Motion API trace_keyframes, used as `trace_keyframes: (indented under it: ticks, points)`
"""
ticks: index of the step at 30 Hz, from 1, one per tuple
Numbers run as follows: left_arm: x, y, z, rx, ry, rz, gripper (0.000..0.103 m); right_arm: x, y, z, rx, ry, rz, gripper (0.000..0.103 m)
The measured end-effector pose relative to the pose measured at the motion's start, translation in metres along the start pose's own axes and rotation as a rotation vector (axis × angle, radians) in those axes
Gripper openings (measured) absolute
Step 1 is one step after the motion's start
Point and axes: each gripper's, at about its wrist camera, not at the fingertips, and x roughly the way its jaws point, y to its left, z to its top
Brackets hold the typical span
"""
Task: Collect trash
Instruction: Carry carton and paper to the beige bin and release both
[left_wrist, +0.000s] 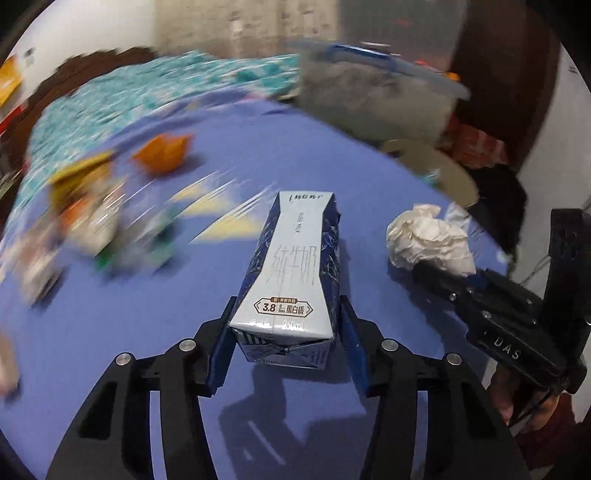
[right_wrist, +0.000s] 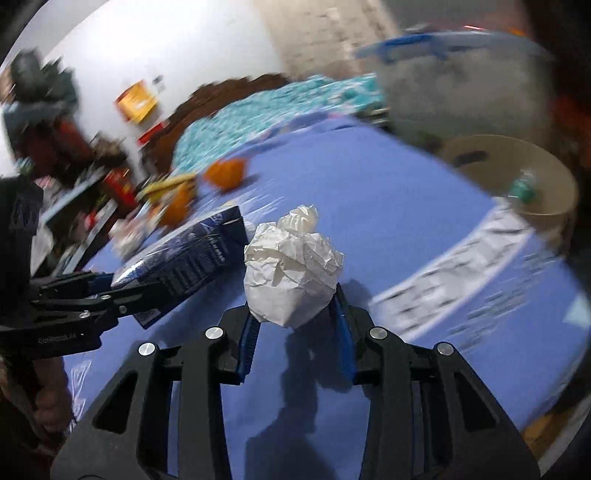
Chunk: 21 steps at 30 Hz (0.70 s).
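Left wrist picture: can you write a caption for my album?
Left gripper holds a milk carton above the blue table, while the right gripper carries crumpled paper beside it.

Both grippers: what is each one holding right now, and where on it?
Left gripper clamps the milk carton by its sides near one end. Right gripper clamps the crumpled paper ball across its lower half.

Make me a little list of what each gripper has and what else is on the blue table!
left gripper: shut on milk carton
right gripper: shut on crumpled paper ball
surface: blue table cover
still lying there: orange folded paper, blurry wrappers
nearby: tan bowl
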Motion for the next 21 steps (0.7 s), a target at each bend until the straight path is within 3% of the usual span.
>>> trace_keyframes:
  ticks: [7,10,12,15,17,18,21]
  points:
    - [0.077,-0.071,0.094,0.054,0.046,-0.189,0.048,-0.011,-0.108,0.048,0.205,-0.023,-0.122,0.039]
    - [0.095,-0.097,0.118,0.086,0.047,-0.219,0.048,-0.009,-0.140,0.063,0.247,-0.006,-0.173,0.039]
    - [0.112,-0.119,0.133,0.114,0.049,-0.213,0.048,-0.005,-0.159,0.071,0.278,0.011,-0.191,0.039]
    - [0.135,-0.144,0.146,0.136,0.066,-0.194,0.049,0.000,-0.180,0.079,0.303,0.022,-0.207,0.048]
    - [0.148,-0.152,0.153,0.124,0.079,-0.181,0.063,-0.001,-0.183,0.084,0.296,0.008,-0.262,0.065]
    - [0.149,-0.150,0.154,0.111,0.076,-0.172,0.071,-0.002,-0.183,0.084,0.300,-0.001,-0.276,0.065]
    - [0.146,-0.140,0.156,0.073,0.053,-0.165,0.072,-0.010,-0.185,0.080,0.314,-0.027,-0.287,0.065]
